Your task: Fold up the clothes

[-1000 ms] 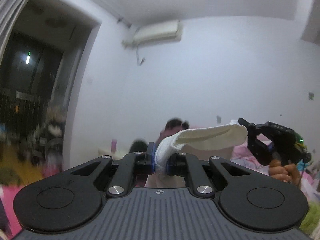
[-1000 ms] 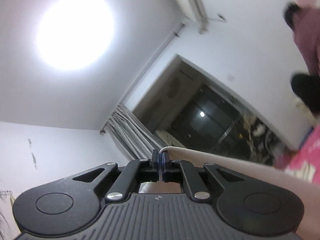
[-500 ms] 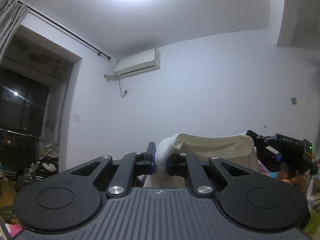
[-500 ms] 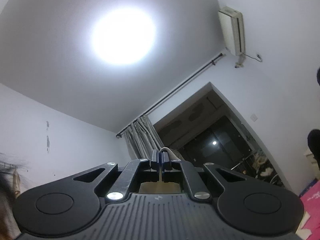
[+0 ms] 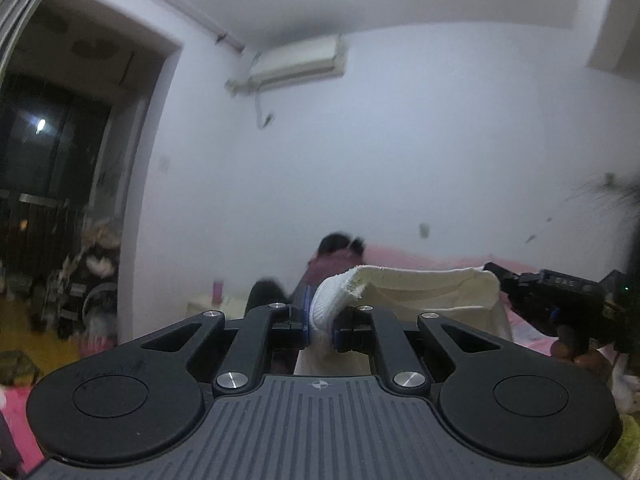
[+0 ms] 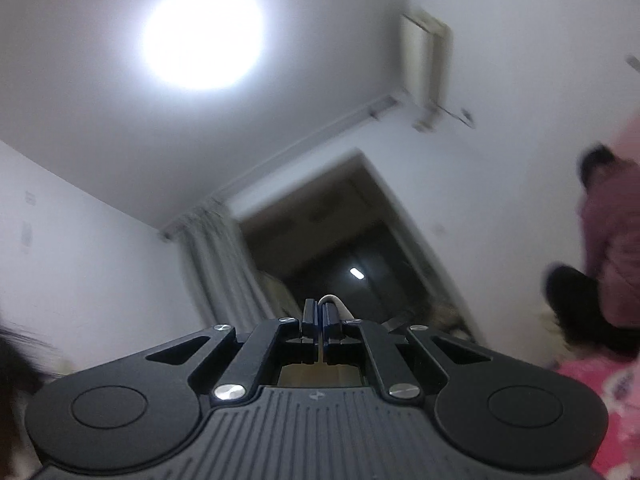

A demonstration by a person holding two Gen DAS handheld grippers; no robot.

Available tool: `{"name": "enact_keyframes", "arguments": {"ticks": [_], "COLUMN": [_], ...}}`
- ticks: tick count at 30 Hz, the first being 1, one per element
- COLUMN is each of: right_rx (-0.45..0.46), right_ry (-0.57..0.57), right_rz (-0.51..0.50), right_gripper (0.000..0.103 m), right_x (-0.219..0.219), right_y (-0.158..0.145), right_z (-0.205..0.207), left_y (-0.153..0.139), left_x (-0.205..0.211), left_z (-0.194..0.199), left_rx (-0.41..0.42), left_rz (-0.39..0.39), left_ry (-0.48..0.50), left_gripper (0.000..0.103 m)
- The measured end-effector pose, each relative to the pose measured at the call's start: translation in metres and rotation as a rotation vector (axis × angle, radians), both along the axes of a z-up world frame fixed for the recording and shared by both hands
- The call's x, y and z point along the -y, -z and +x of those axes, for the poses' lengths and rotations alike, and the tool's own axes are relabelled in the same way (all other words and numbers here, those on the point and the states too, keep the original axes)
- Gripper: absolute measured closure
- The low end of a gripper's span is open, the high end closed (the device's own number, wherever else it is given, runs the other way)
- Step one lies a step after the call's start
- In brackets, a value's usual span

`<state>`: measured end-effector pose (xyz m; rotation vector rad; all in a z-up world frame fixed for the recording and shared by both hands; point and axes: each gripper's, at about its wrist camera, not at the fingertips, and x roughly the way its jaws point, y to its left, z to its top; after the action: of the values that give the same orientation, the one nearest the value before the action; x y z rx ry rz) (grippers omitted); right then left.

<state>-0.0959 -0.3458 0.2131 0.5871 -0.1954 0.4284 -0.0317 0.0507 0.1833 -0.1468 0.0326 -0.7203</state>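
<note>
A cream knitted garment is held up in the air between both grippers. My left gripper is shut on one white corner of it, and the cloth stretches rightward to my right gripper, seen black at the right edge with a hand below it. In the right wrist view my right gripper is shut on a thin edge of the cream garment, and the camera points up at the ceiling. The rest of the cloth hangs below, out of sight.
A person in a maroon top sits low against the far wall, near a pink bed cover. A dark doorway with clutter lies left. An air conditioner hangs high on the wall. A ceiling lamp glares overhead.
Both grippers have tilted back down after pointing higher half a second ago, still holding the garment. The seated person is back in both views.
</note>
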Motion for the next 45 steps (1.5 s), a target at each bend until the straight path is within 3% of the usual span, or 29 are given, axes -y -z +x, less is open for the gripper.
{"name": "enact_keyframes", "arguments": {"ticks": [5,10,17,23,29,32,36,37,38,40,42,45], "right_rx": [-0.171,-0.340,-0.595,-0.775,-0.923,-0.993,-1.058,-1.081,-1.105,-1.151,-1.196,-1.224], "right_ry": [0.011,-0.020,-0.066,-0.112,-0.115,-0.139,-0.194,-0.204,-0.214,-0.233,-0.252,-0.181], "right_rz": [-0.016,-0.017,-0.028,-0.022,-0.058,-0.031,0.094,0.131,0.167,0.241,0.316,0.301], "right_gripper": [0.099,0.099,0.099,0.099,0.099,0.102,0.098,0.090,0.072,0.052,0.049,0.038], "right_x": [0.000,-0.013,-0.042,-0.063,-0.073,-0.069,-0.052,-0.046,-0.041,-0.029,-0.018,-0.003], "right_y": [0.044,0.111,0.255,0.354,0.418,0.447,0.451,0.448,0.445,0.439,0.433,0.411], "right_z": [0.117,0.244,0.367,0.434,0.473,0.487,0.487,0.485,0.482,0.476,0.471,0.443], "left_y": [0.050,0.118,0.232,0.292,0.338,0.352,0.346,0.344,0.342,0.334,0.324,0.305], "left_x": [0.005,0.005,-0.015,-0.026,-0.017,-0.017,-0.032,-0.040,-0.048,-0.067,-0.085,-0.105], "left_z": [0.105,0.213,0.319,0.346,0.357,0.362,0.363,0.365,0.367,0.366,0.359,0.342], "left_rx": [-0.184,-0.310,-0.497,-0.587,-0.659,-0.686,-0.737,-0.774,-0.812,-0.886,-0.930,-0.947], "left_rz": [0.034,0.147,0.255,0.331,0.423,0.442,0.381,0.333,0.279,0.129,-0.012,-0.150], "left_ry": [-0.084,-0.224,-0.373,-0.435,-0.430,-0.425,-0.440,-0.445,-0.449,-0.457,-0.469,-0.504], "left_gripper": [0.094,0.094,0.094,0.094,0.091,0.083,0.064,0.057,0.049,0.047,0.046,0.045]}}
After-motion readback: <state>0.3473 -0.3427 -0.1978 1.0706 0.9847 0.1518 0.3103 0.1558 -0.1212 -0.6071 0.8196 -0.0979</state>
